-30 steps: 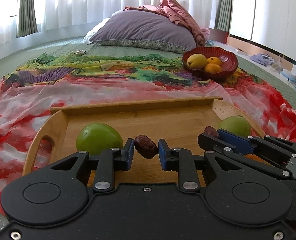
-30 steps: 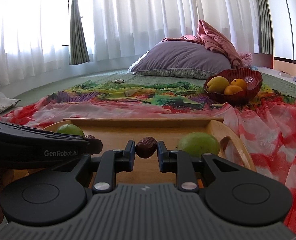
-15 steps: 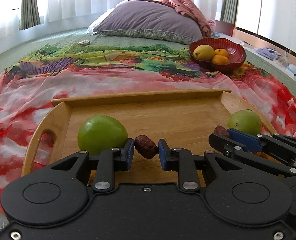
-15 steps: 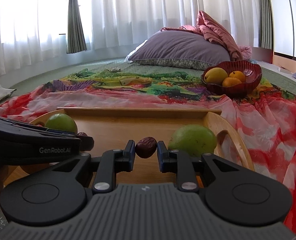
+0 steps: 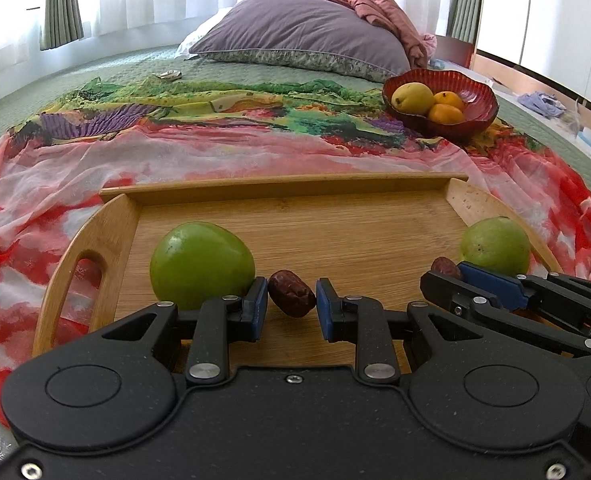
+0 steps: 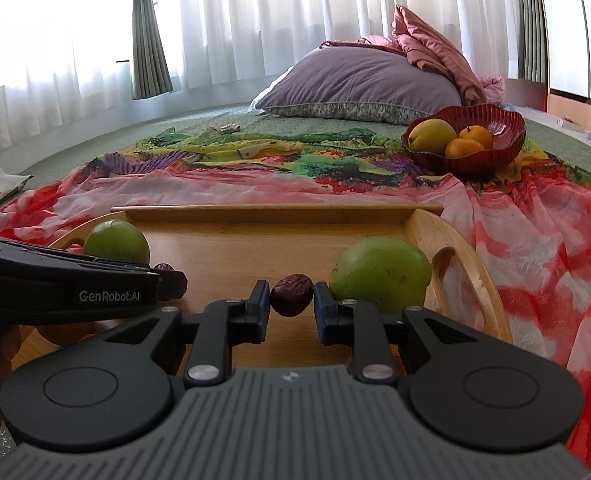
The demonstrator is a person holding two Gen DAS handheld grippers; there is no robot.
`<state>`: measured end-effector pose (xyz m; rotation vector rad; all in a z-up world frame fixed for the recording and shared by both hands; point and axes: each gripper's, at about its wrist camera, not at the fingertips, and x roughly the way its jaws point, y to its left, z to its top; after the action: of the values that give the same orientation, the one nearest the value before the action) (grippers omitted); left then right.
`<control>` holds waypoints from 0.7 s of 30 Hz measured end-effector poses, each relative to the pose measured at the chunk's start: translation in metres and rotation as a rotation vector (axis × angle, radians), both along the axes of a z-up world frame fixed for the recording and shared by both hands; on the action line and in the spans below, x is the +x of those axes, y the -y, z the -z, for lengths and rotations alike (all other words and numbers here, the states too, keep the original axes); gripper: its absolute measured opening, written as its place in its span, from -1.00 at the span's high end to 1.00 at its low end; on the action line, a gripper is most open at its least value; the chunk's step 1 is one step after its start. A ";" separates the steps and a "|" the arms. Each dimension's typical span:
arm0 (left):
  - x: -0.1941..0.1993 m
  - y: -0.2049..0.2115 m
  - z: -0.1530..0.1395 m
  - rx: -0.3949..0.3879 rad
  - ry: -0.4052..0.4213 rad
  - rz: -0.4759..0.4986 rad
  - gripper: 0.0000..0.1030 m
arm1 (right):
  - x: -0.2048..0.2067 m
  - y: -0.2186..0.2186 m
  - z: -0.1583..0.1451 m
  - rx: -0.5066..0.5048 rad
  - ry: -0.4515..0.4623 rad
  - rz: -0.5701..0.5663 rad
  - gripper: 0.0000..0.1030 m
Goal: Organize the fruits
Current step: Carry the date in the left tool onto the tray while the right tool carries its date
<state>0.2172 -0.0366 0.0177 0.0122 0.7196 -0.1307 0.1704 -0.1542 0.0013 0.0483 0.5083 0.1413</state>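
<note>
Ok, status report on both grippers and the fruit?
Left gripper shut on a date. Right gripper shut on another date. Two green fruits on tray. Path to bowl clear.

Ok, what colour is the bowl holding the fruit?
Dark red bowl, clearest in the right wrist view.

Green quilted bed [image 6: 183, 120] beneath sheer white backlit curtains [image 6: 255, 20]; plump purple pillow [image 6: 359, 80] at one o'clock.
</note>
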 end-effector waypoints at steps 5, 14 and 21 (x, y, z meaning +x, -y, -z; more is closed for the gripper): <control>0.000 0.000 0.001 0.002 0.001 0.000 0.52 | 0.001 0.000 0.002 0.001 -0.012 -0.002 0.47; 0.001 0.001 0.003 0.016 0.001 0.003 0.52 | 0.001 -0.001 0.002 -0.006 -0.016 -0.003 0.46; 0.001 0.002 0.004 0.032 0.003 0.006 0.52 | 0.001 -0.001 0.002 -0.006 -0.016 -0.003 0.46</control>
<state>0.2184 -0.0391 0.0132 0.0454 0.7185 -0.1252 0.1713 -0.1530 -0.0002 0.0426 0.5244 0.1424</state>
